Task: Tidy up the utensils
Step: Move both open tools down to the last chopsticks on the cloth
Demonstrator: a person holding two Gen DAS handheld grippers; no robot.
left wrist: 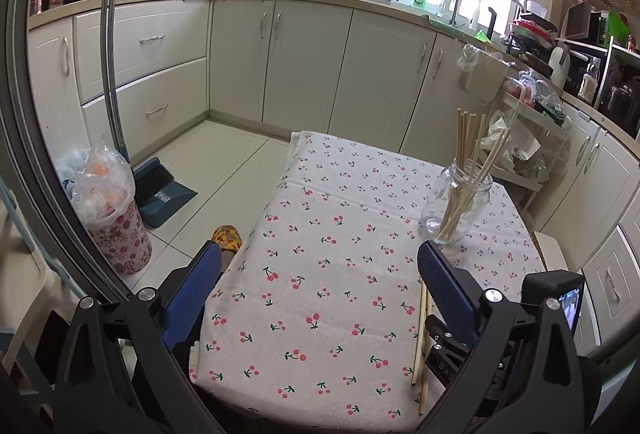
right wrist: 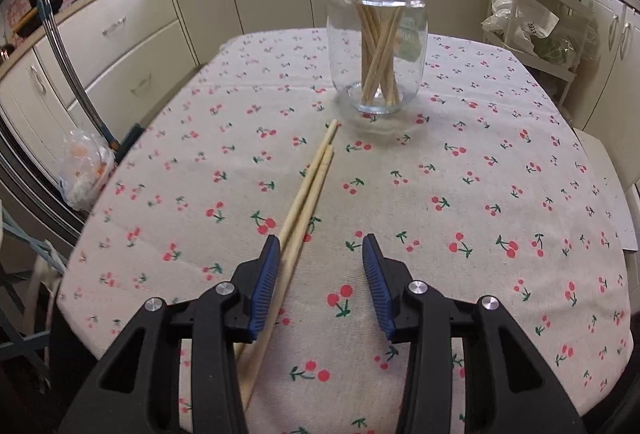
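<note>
Cherry-print tablecloth (right wrist: 460,161) holds two loose chopsticks (right wrist: 308,189) at seven o'clock of your glass jar (right wrist: 376,45). Your right gripper (right wrist: 320,270) hangs unclenched with them just inside its left finger, your left gripper (left wrist: 320,274) spread wide on nothing; centre, clamp, lift them into that jar.

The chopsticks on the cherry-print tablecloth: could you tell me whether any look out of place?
Yes. Two loose chopsticks lie flat on the tablecloth in front of the glass jar, while the rest stand inside it. The right gripper is open, the pair beside its left finger.
</note>
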